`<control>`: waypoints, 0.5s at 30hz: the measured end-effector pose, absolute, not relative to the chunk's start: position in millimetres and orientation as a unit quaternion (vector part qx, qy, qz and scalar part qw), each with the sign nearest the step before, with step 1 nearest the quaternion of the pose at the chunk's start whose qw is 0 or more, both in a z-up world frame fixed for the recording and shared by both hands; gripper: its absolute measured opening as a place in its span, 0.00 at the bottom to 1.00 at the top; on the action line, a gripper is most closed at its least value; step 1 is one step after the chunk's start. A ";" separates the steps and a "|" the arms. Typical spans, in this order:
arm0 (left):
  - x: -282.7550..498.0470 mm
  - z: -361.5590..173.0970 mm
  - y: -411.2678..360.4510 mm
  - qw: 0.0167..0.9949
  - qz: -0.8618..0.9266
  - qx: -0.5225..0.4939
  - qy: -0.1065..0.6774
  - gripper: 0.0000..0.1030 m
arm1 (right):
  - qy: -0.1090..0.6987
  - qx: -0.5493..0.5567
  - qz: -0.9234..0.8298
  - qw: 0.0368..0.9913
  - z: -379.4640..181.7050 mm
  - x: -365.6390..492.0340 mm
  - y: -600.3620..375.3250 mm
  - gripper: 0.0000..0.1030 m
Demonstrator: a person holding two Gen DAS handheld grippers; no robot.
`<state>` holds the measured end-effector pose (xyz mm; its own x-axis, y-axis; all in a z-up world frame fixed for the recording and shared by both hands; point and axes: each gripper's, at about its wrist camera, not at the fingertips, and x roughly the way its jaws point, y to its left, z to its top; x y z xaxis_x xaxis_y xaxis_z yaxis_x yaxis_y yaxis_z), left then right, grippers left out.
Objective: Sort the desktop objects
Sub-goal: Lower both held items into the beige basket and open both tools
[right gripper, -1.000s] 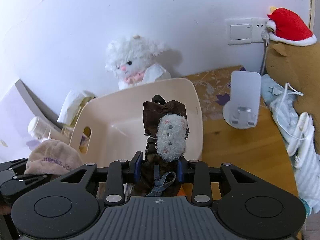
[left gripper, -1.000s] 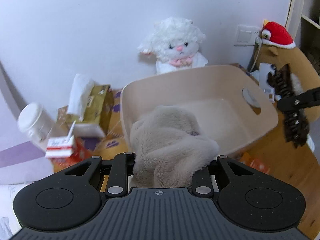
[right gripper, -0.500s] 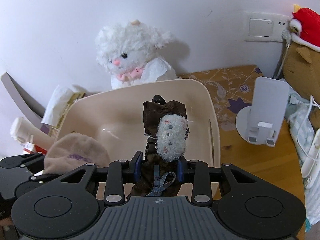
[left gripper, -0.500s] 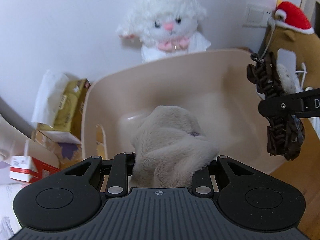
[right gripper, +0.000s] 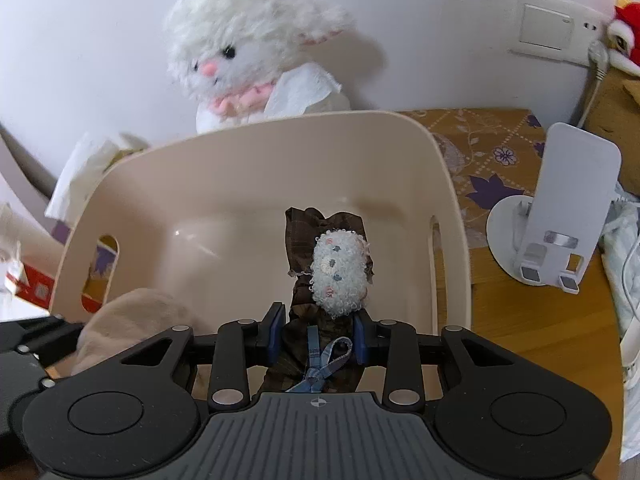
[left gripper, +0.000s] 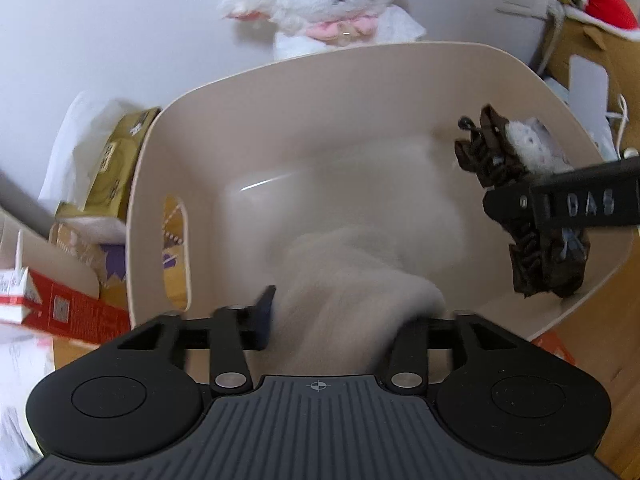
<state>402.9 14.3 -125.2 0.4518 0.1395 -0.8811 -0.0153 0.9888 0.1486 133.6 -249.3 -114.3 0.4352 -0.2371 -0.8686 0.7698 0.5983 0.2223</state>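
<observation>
A beige plastic bin (left gripper: 360,50) fills the left wrist view. Over its near side my left gripper (left gripper: 344,308) has its jaws opening. A beige furry cloth (left gripper: 352,280) lies blurred between them, and a gap shows beside the left finger (left gripper: 265,312). My right gripper (right gripper: 320,320) hangs over the bin (right gripper: 320,120). Its jaws are opening slightly, but the pads still touch a brown hair clip with a white fluffy patch (right gripper: 340,272). The left wrist view shows that hair clip (left gripper: 492,156) at the right, over the bin. The cloth (right gripper: 132,316) shows at the lower left.
A white plush lamb (right gripper: 248,52) sits behind the bin against the wall. A tissue box (left gripper: 116,168) and a red and white carton (left gripper: 60,308) stand left of the bin. On the wooden desk (right gripper: 520,320) to the right are a white phone stand (right gripper: 560,216) and a brown plush with a red hat (left gripper: 592,8).
Both grippers have come down and forward over the bin. The left jaws have spread and the furry cloth is slipping out, blurred. The right jaws have widened a little around the hair clip.
</observation>
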 end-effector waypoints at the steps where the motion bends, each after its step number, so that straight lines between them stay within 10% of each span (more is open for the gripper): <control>1: 402.4 -121.9 16.5 0.850 0.044 0.051 0.522 0.66 | 0.428 0.303 -0.321 0.789 -113.8 135.1 -247.0 0.44; 15: 361.6 -79.2 42.8 0.873 0.032 0.048 0.485 0.72 | 0.401 0.256 -0.330 0.815 -91.2 106.9 -220.1 0.93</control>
